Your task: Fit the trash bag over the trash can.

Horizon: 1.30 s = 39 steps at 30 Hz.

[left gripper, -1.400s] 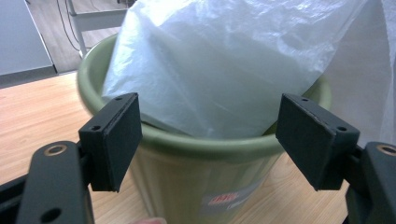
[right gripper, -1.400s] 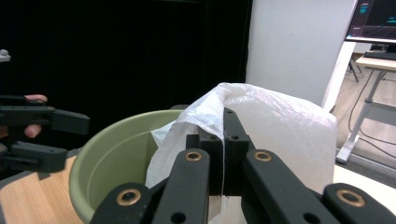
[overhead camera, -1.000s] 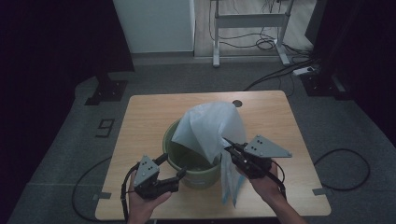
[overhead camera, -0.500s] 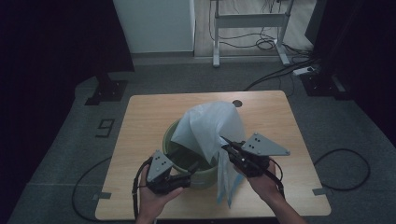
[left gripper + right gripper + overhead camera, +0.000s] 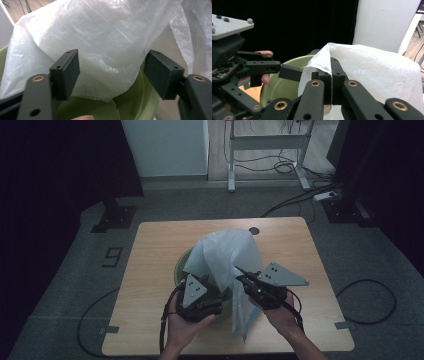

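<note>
You have two tools in hand, one thin plastic bag and one green bucket, all at the near middle of a single wooden counter (image 5: 150,270).

Your left tool (image 5: 112,72) has its jaws spread wide, nothing between them. In the left gripper view its two black pads are flat, rectangular blocks with small screw holes, mounted on black arms with brass rivets. Between and beyond them hangs the bag (image 5: 100,37): white, translucent, crinkled film with fine creases and a soft sheen. Its lower edge droops into the mouth of the bucket (image 5: 140,100), whose inner wall is smooth, pale olive-green and round.

Your right tool (image 5: 331,82) is closed tight on a fold of the bag (image 5: 374,72); in the right gripper view the two pads meet with just the thin sheet pinched between them, and the film rises in a ridge above the jaws. Farther off in that view you see your left tool (image 5: 287,71) reaching over the bucket's rounded rim (image 5: 287,62).

From the high view, the bag (image 5: 225,255) stands up like a loose tent over the bucket (image 5: 179,270), with one tail of film hanging down the near side toward the counter's near edge. Your left tool (image 5: 210,292) sits at the bucket's near rim, your right tool (image 5: 240,272) just right of it at the bag's right side. Each carries one grey three-cornered plate. The counter is a pale wood-grain rectangle with rounded corners and one small dark round hole (image 5: 254,230) near its far edge.
</note>
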### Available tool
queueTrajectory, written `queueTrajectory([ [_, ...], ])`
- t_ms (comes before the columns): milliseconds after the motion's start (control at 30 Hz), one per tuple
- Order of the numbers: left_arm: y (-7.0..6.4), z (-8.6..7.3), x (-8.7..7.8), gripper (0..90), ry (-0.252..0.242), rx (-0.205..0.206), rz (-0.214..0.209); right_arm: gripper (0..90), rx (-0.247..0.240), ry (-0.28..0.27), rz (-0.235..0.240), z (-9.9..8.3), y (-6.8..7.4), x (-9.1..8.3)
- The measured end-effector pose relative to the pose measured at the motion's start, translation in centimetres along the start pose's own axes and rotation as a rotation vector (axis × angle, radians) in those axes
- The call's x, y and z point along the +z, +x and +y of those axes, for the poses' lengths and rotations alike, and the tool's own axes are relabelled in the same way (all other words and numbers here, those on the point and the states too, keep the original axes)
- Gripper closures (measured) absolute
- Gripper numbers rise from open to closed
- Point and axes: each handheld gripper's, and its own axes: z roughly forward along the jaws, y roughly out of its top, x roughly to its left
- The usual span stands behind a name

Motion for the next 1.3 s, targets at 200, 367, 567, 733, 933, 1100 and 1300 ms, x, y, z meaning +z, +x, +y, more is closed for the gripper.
queueTrajectory([
  [200, -0.4, 0.3, 0.4, 50.5, 0.001, 0.027, 0.035, 88.6, -0.001, 0.002, 0.008, -0.1, 0.0, 0.0],
  [367, -0.5, 0.2, 0.5, 66.5, 0.002, 0.022, 0.045, 87.4, 0.004, 0.005, 0.014, -0.3, -0.1, -0.1],
  [567, -0.3, 0.2, 0.5, 81.1, -0.016, 0.004, 0.031, 85.9, 0.008, 0.007, 0.023, -0.5, -0.1, 0.0],
  [733, -0.1, 0.1, 0.5, 86.9, -0.028, -0.004, 0.025, 84.1, 0.007, 0.01, 0.028, -0.5, 0.0, 0.1],
  [933, 0.2, 0.0, 0.1, 89.9, -0.062, -0.011, 0.009, 82.2, 0.009, 0.014, 0.033, -0.8, -0.1, 0.1],
  [1100, 0.2, -0.1, 0.4, 90.0, -0.059, -0.024, 0.016, 79.0, 0.012, 0.017, 0.036, -1.1, 0.0, 0.2],
  [1300, 0.6, -0.2, 0.4, 90.0, -0.077, -0.048, 0.04, 57.2, 0.004, 0.007, -0.006, -1.7, 0.3, -0.2],
])
